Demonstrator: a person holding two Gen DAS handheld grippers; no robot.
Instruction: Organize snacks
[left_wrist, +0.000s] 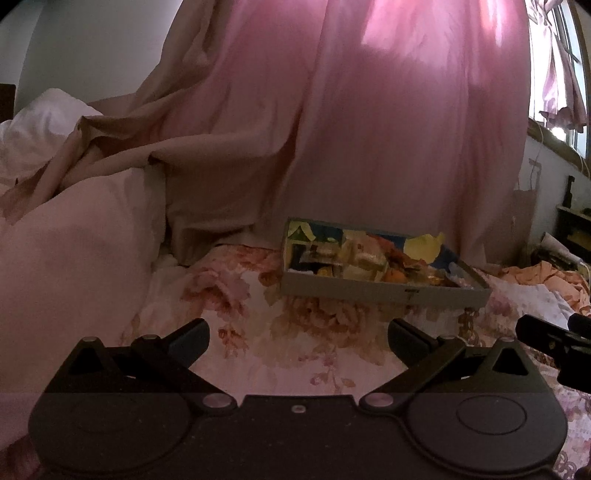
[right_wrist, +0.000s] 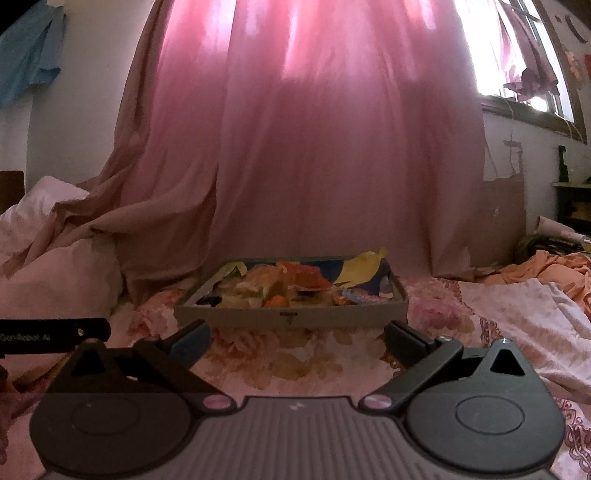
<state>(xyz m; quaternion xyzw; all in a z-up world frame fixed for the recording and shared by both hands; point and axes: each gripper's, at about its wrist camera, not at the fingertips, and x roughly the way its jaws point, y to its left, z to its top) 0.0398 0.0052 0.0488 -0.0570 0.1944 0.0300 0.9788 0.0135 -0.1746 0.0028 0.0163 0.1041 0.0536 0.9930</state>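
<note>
Your snacks (right_wrist: 280, 286) seem already piled in the box (right_wrist: 291, 316) on the bed (right_wrist: 258, 354); both hand-held grippers, left (left_wrist: 298, 341) and right (right_wrist: 297, 339), gape wide, empty.

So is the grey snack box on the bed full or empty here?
Full. The grey box has no lid on it, and wrapped snacks are heaped up to its rim, some yellow packaging sticking above.

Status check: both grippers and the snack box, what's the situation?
Left gripper open, empty. Right gripper open, empty. Snack box on floral bedspread, full of wrappers, untouched. Nothing between grippers and box.
</note>
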